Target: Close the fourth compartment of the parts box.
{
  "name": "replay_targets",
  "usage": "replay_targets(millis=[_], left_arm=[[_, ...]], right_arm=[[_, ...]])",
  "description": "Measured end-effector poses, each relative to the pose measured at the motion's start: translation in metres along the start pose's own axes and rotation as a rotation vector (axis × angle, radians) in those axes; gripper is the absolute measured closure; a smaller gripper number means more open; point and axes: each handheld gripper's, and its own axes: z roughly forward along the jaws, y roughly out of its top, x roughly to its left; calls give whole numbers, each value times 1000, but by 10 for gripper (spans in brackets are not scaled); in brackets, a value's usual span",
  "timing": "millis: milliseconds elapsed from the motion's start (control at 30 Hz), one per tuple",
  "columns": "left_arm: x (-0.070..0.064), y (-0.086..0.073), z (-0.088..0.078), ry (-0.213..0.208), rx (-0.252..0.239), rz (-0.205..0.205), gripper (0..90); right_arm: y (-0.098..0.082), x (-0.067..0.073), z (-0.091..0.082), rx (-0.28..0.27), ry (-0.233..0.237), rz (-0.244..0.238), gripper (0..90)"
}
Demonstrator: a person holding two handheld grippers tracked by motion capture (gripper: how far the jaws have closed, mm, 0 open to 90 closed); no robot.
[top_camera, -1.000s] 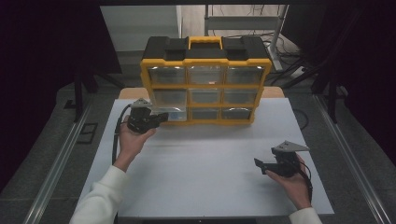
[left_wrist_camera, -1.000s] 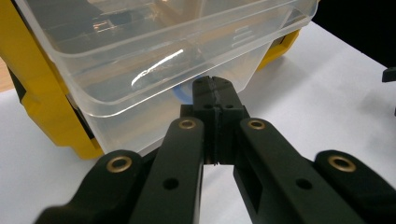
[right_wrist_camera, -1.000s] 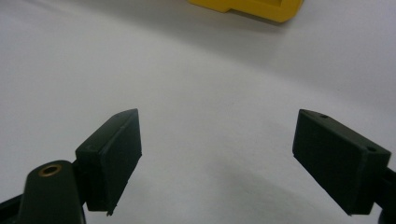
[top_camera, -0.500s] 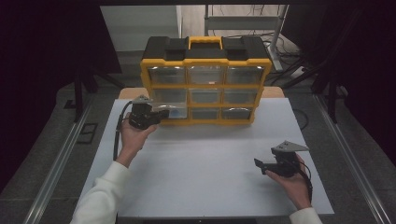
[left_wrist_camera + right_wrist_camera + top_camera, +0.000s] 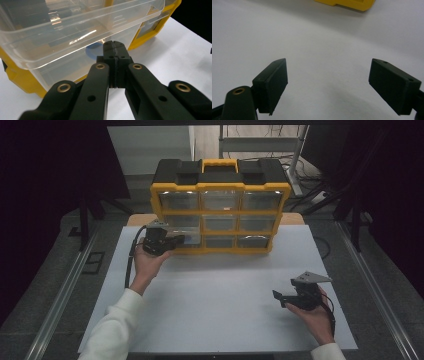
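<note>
A yellow and black organizer [image 5: 220, 205] with clear drawers stands at the back of the white table [image 5: 215, 300]. My left gripper [image 5: 176, 240] is at its bottom-left drawer [image 5: 75, 35], which sticks out of the yellow frame. Its jaws are shut together with nothing visible between them, and their tips [image 5: 113, 46] rest against the drawer's clear front wall below its rim. Something blue [image 5: 93, 50] shows through the plastic inside the drawer. My right gripper [image 5: 278, 297] hovers open over bare table at the front right, with nothing between its fingers [image 5: 272, 82].
The organizer's black carry handle [image 5: 220, 166] faces up at the back. A corner of its yellow frame [image 5: 347, 3] lies far ahead of the right gripper. A cable [image 5: 131, 257] trails from the left gripper. Dark floor and metal rails flank the table.
The left gripper has crept slightly farther toward the organizer's bottom-left drawer. The right gripper has stayed where it was.
</note>
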Motion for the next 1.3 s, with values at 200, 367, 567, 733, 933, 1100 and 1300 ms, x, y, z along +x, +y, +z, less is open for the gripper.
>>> replay_targets(millis=[200,367,567,733,933,1100,1300], left_arm=[[1,1,0,8,3,3,898],[4,3,3,16,-2,-3,898],[6,6,7,25,-6,0,898],[8,8,11,34,-9,2,898],[12,13,13,44,-4,6,898],[13,18,14,57,-8,7,898],[16,21,17,70,-6,11,898]], right_arm=[[0,0,1,5,1,-3,158],[-1,1,1,10,2,-4,158],[-2,1,0,21,2,-5,158],[-4,0,-1,24,-1,-3,159],[-7,-1,-4,25,-8,1,159],[-7,-1,-4,30,-6,0,160],[-7,0,-3,41,-4,-6,160]])
